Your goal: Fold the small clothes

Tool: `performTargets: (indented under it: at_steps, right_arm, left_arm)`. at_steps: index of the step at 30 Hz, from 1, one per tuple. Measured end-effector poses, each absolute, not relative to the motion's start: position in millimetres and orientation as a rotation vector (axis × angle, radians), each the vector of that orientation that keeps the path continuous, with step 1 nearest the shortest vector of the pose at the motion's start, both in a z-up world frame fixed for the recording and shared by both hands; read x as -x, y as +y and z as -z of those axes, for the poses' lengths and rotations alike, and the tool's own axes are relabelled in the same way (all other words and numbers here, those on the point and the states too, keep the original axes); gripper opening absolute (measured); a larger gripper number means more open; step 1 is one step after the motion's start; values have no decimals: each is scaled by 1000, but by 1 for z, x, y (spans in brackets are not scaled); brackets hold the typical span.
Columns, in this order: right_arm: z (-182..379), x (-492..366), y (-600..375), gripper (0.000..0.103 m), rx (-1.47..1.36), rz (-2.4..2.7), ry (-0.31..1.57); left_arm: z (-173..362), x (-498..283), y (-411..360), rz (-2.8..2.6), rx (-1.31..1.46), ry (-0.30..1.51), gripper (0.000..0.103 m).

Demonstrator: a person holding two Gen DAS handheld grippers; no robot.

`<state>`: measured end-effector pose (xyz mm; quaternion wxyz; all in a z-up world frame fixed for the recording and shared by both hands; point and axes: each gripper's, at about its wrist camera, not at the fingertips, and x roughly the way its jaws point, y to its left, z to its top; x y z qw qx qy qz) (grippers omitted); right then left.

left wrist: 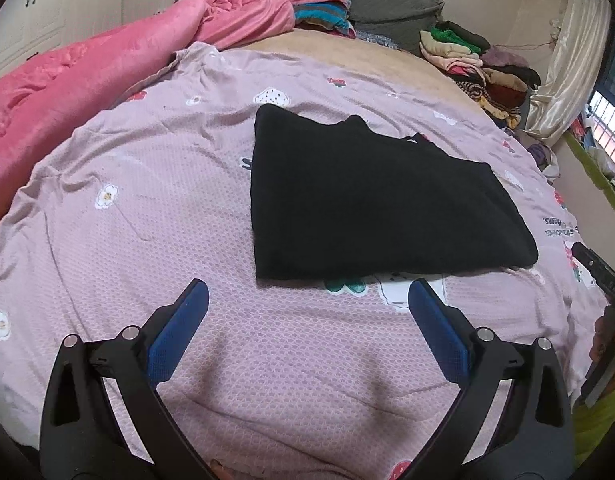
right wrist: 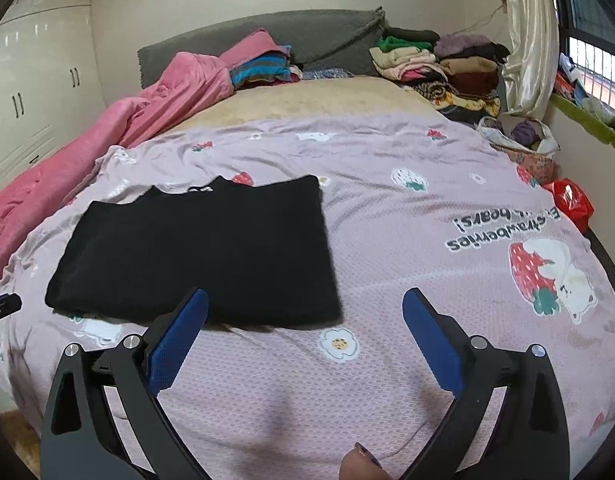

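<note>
folded black knit top (left wrist: 371, 200) lying flat at 12 o'clock, waffle-textured pink bedspread (left wrist: 147, 216) reading "strawberries", left claw (left wrist: 307, 300) and right claw (right wrist: 305, 308) both wide open, holding nothing

shirt (left wrist: 371, 204): plain black
bedspread (left wrist: 147, 208): dusty pink, printed with strawberries, white flowers, bears
blanket (left wrist: 67, 80): bright pink
headboard (right wrist: 307, 36): grey
gripper pads (right wrist: 175, 340): blue
wardrobe (right wrist: 35, 80): glossy white

garment (left wrist: 371, 196) on bedspread (left wrist: 147, 208), blanket (left wrist: 67, 92) left

Open bedspread (left wrist: 147, 200) around black garment (left wrist: 367, 200)
</note>
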<state>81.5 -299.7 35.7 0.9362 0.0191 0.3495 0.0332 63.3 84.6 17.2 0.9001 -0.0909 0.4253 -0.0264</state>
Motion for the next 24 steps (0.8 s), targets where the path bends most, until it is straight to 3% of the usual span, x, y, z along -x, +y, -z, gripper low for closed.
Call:
performTargets:
  at_steps: [24]
  right_arm:
    - [-50,-76,-183,98,71,-319,699]
  left_arm:
    - [-23,-41,137,-57,225,840,93]
